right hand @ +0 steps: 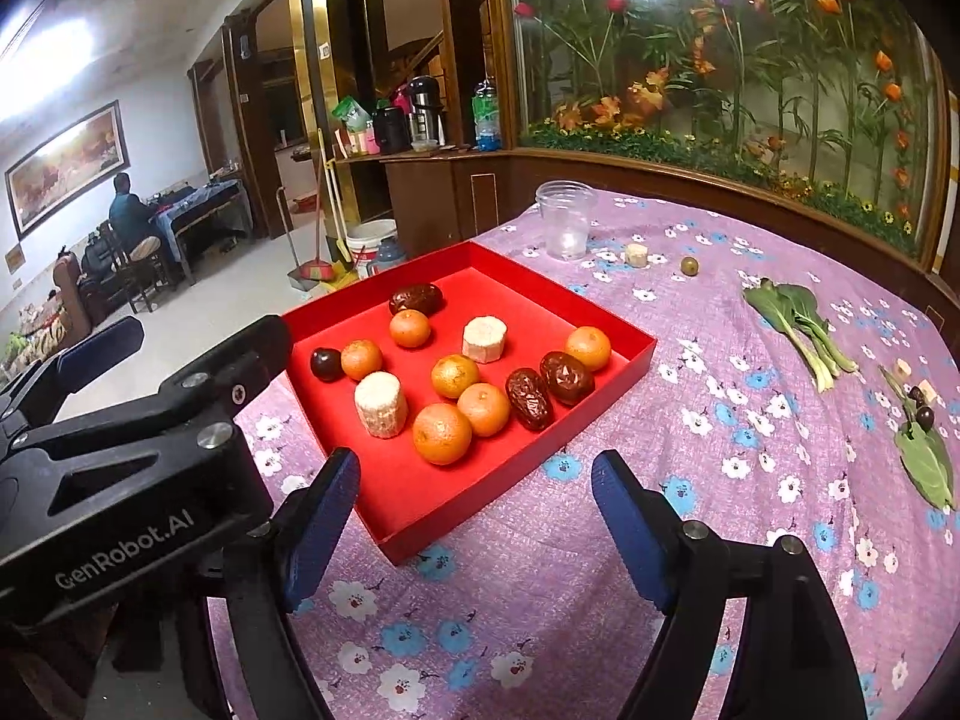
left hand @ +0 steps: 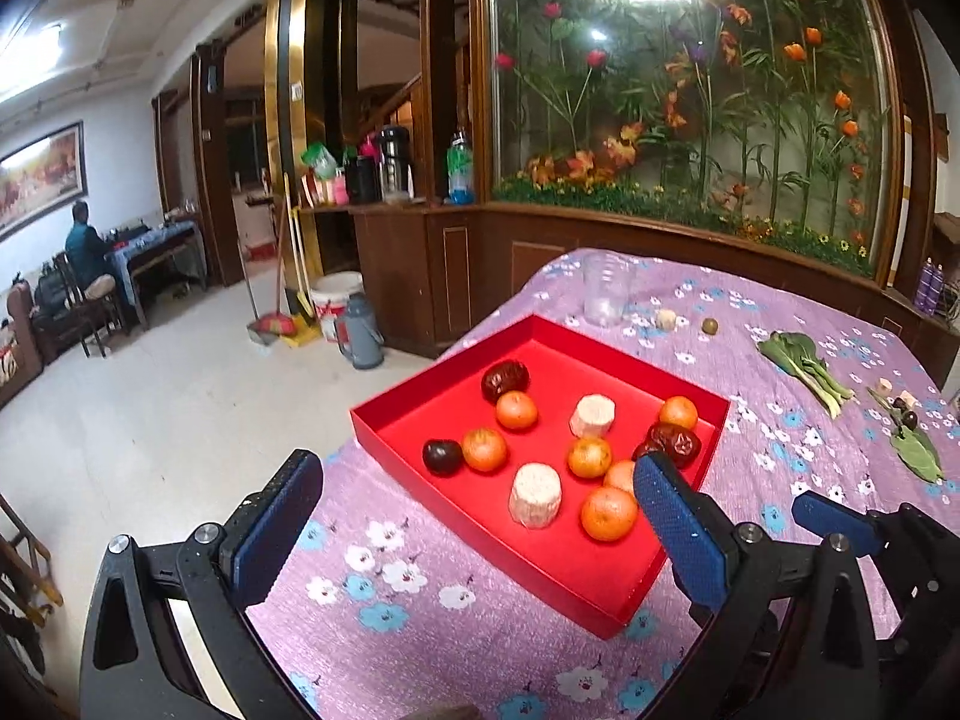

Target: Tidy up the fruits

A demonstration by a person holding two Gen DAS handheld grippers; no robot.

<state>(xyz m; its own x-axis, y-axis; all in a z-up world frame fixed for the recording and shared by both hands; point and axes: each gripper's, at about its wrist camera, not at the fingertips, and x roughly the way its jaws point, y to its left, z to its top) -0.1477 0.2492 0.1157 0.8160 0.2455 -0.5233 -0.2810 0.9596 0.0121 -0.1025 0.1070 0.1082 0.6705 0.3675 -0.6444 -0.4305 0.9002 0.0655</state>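
A red tray (left hand: 606, 591) (right hand: 420, 525) sits on the purple flowered tablecloth. It holds several oranges (right hand: 441, 433), red dates (right hand: 529, 399), two white cut chunks (right hand: 380, 403) and a dark plum (right hand: 326, 363). My left gripper (left hand: 474, 498) is open and empty, hovering over the tray's near edge; its body shows at the left of the right wrist view (right hand: 120, 450). My right gripper (right hand: 477, 507) is open and empty, just in front of the tray's near corner. One of its fingers (left hand: 834, 519) shows in the left wrist view.
A clear plastic cup (right hand: 565, 227), a small white chunk (right hand: 636, 254) and a small green fruit (right hand: 689, 265) stand beyond the tray. Bok choy (right hand: 798, 324), dark fruits (right hand: 921, 408) and a leaf (right hand: 927, 465) lie at the right. The table edge drops to the floor at left.
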